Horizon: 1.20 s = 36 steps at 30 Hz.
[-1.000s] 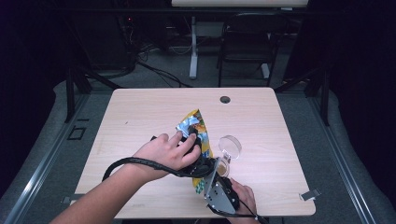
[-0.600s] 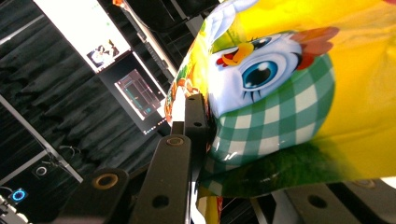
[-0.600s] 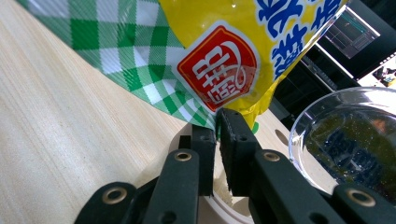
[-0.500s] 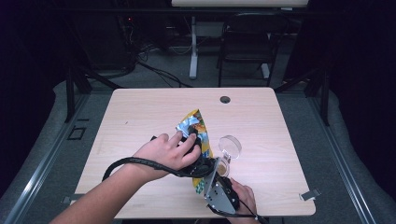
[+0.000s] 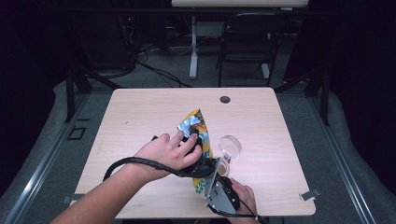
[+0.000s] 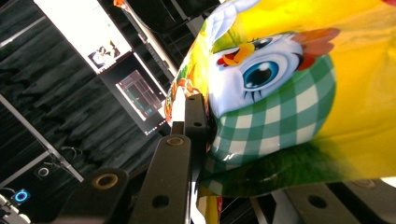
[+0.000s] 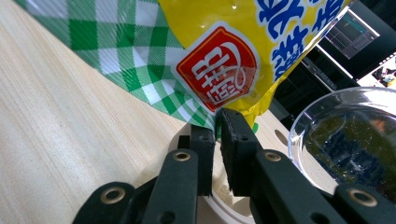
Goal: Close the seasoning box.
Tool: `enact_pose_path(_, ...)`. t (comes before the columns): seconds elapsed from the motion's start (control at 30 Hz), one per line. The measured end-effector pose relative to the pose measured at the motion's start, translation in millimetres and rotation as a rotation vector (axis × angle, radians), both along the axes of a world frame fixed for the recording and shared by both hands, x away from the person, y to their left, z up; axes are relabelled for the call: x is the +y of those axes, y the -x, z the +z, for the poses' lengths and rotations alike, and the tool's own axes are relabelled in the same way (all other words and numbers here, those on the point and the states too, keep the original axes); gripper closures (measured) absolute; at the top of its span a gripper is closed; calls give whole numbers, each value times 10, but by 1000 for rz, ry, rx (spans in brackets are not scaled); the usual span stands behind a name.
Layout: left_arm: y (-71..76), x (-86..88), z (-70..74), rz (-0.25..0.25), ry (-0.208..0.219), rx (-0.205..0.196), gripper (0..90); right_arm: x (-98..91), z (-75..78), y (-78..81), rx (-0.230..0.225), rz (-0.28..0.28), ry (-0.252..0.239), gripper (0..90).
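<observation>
Left gripper [image 6: 198,126] clamped the bag [image 5: 198,128] mid-table. At its 5 o'clock, right gripper [image 7: 218,122] pinched the bag's corner. Bowl [image 5: 230,145] at 3 o'clock. We judged the step as tearing open; next needs pulling apart.

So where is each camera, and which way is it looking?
High view: above the table, looking forward and down at the bag and bowl; forearms, left hand and right hand show.
Left gripper view: on the left gripper, looking along its jaws at the bag's cartoon face.
Right gripper view: on the right gripper, looking across the table at the bag's corner and the bowl.
All three share the bag.
</observation>
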<state>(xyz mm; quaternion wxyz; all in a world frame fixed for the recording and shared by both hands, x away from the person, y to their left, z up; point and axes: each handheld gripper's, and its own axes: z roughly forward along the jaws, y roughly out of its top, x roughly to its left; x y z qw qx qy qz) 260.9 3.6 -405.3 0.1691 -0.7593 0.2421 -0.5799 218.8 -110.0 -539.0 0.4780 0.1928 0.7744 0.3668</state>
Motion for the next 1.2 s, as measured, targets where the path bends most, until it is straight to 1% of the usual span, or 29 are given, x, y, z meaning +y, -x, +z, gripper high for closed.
enact_pose_path(1.2, 11, -13, 9, -7, -5, -3, 816, 2, -1, 1, -2, -1, 0, 830)
